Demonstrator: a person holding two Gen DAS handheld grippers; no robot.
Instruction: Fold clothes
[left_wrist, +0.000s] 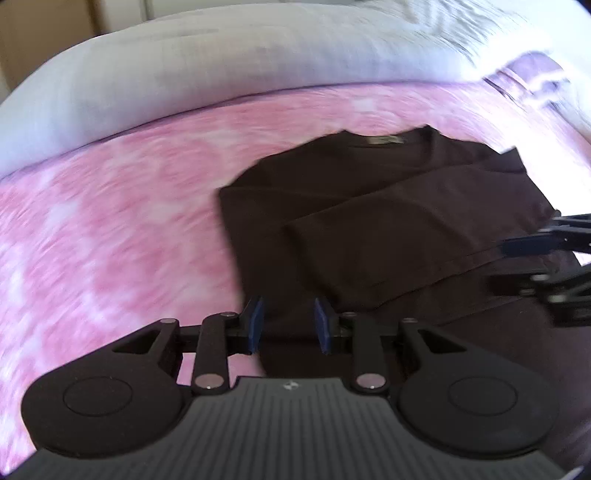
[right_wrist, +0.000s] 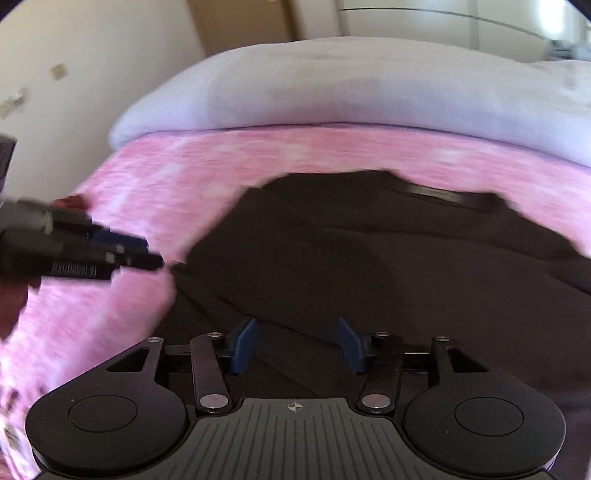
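Note:
A dark brown long-sleeved top (left_wrist: 369, 206) lies on a pink mottled bedspread (left_wrist: 110, 221), collar and label at the far end, one sleeve folded across its body. My left gripper (left_wrist: 288, 325) is open and empty, hovering over the garment's near left edge. My right gripper (right_wrist: 297, 347) is open and empty over the garment's (right_wrist: 369, 258) near part. The right gripper also shows in the left wrist view (left_wrist: 535, 251) at the garment's right side. The left gripper shows in the right wrist view (right_wrist: 129, 251) just left of the garment's edge. Both views are motion-blurred.
A pale lilac pillow or duvet (right_wrist: 332, 88) lies along the far side of the bed. The bedspread (right_wrist: 110, 295) extends left of the garment. A cream wall (right_wrist: 92, 74) stands behind the bed at left.

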